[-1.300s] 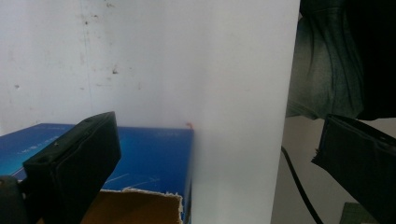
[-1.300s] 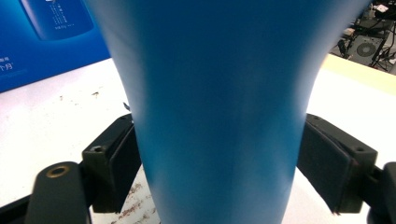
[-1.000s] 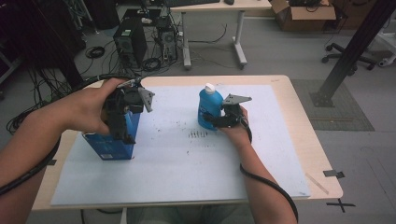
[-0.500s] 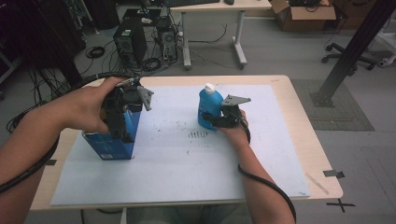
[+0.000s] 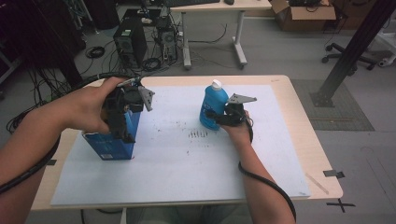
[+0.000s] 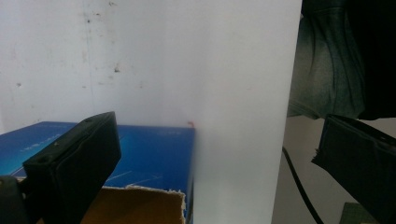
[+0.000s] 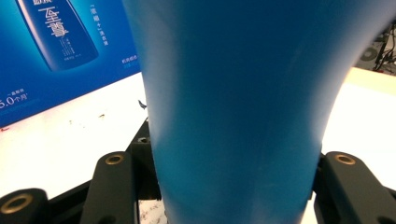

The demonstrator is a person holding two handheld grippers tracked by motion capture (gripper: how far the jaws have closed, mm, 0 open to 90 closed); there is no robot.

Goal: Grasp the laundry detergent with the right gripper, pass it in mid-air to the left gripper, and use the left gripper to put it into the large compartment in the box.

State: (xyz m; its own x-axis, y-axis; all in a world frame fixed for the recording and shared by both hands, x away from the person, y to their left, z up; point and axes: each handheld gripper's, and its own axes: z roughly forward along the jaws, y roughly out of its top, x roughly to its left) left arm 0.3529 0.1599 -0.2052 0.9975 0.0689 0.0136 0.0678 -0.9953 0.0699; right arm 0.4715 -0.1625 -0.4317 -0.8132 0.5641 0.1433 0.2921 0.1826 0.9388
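Here the right tongs [image 5: 215, 116] clamp the blue bottle [image 5: 213, 108], open sheet [image 5: 187, 172] around.

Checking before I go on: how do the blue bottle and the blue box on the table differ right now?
The blue bottle is rounded with a white cap; the blue box is flat-sided with a torn-open top. The bottle stands at the right with the right gripper shut on its body; the box stands at the left under the left gripper, whose jaws stand apart above its open top. The box looks wider. Both are blue and upright on the white sheet.
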